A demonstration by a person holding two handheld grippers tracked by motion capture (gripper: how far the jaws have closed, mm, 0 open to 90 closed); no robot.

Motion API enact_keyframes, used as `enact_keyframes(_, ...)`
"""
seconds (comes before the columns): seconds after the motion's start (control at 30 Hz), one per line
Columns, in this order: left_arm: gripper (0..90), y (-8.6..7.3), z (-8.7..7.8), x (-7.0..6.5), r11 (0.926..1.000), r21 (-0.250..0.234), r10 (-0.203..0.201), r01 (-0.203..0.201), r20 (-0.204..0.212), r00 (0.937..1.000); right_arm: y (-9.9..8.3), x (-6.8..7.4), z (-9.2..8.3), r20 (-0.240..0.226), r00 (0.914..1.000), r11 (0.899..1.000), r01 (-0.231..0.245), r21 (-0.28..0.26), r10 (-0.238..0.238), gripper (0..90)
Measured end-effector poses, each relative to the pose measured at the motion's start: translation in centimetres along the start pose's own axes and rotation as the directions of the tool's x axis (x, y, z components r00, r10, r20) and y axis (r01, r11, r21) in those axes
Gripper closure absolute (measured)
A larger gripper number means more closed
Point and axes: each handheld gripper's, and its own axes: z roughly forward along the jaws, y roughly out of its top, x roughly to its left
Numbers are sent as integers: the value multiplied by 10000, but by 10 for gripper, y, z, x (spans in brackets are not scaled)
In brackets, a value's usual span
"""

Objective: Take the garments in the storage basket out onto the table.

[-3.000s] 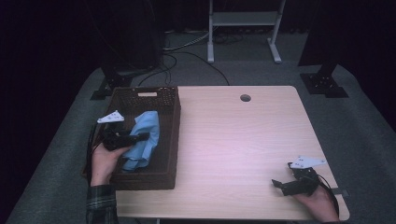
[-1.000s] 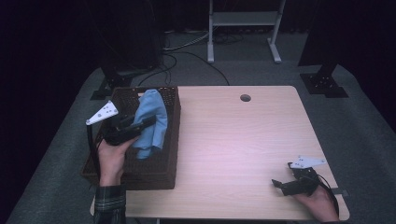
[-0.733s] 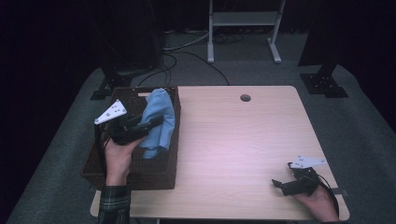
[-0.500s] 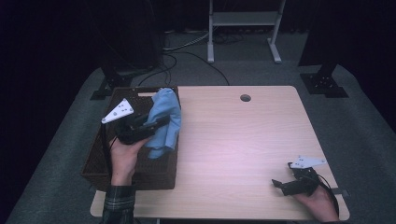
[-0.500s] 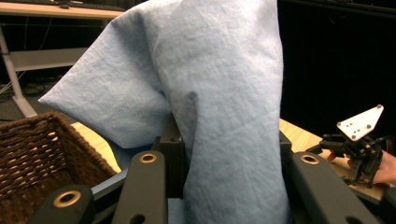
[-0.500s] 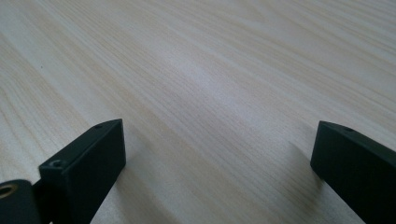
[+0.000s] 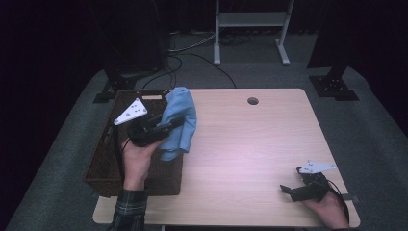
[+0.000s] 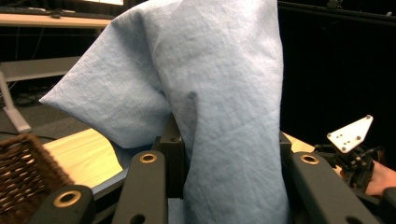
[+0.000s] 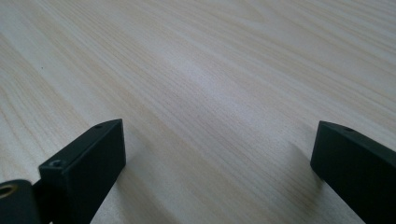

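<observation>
A light blue cloth (image 7: 185, 109) hangs bunched above the right rim of the brown wicker basket (image 7: 103, 166). My left gripper (image 7: 177, 125) is shut on the cloth and holds it in the air. In the left gripper view the cloth (image 8: 224, 93) drapes over and between the two black jaws of the left gripper (image 8: 229, 161) and hides most of what lies beyond. My right gripper (image 7: 291, 182) rests on the wooden table (image 7: 250, 144) near its front right corner. In the right gripper view the right gripper (image 9: 217, 140) is open, with bare table (image 9: 210, 70) between its jaws.
The basket stands at the table's left end, partly over the edge. A round cable hole (image 7: 252, 101) sits at the table's far middle. Stand legs (image 7: 216, 57) and cables lie on the floor behind. The right gripper (image 8: 350, 149) appears far off in the left gripper view.
My left gripper has lifted the blue cloth out of the basket and carried it up and to the right, toward the table. The right gripper has stayed in place.
</observation>
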Motion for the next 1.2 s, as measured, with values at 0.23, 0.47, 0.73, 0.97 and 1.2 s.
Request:
enact_keyframes(0.23, 622, 3, 14, -12, 9999, -21, 118, -117, 230, 9997, 0, 0, 0, 14, 10000, 10000, 26, 6, -26, 22)
enact_keyframes(0.47, 621, 2, 24, -21, 9999, -66, 138, -136, 413, 9990, 0, 0, 0, 14, 10000, 10000, 23, 9, -23, 22)
enact_keyframes(0.73, 621, 0, 35, -32, 9998, -4, 219, -219, 596, 9980, 0, 0, 0, 12, 10000, 10000, 26, 5, -26, 21)
enact_keyframes(0.97, 621, -6, 49, -39, 9995, 162, 262, -274, 702, 9972, 0, 0, 0, 16, 10000, 10000, 26, 10, -26, 21)
enact_keyframes(1.2, 621, -15, 64, -47, 9989, 352, 282, -310, 785, 9965, 0, 0, 0, 22, 10000, 10000, 36, 13, -36, 21)
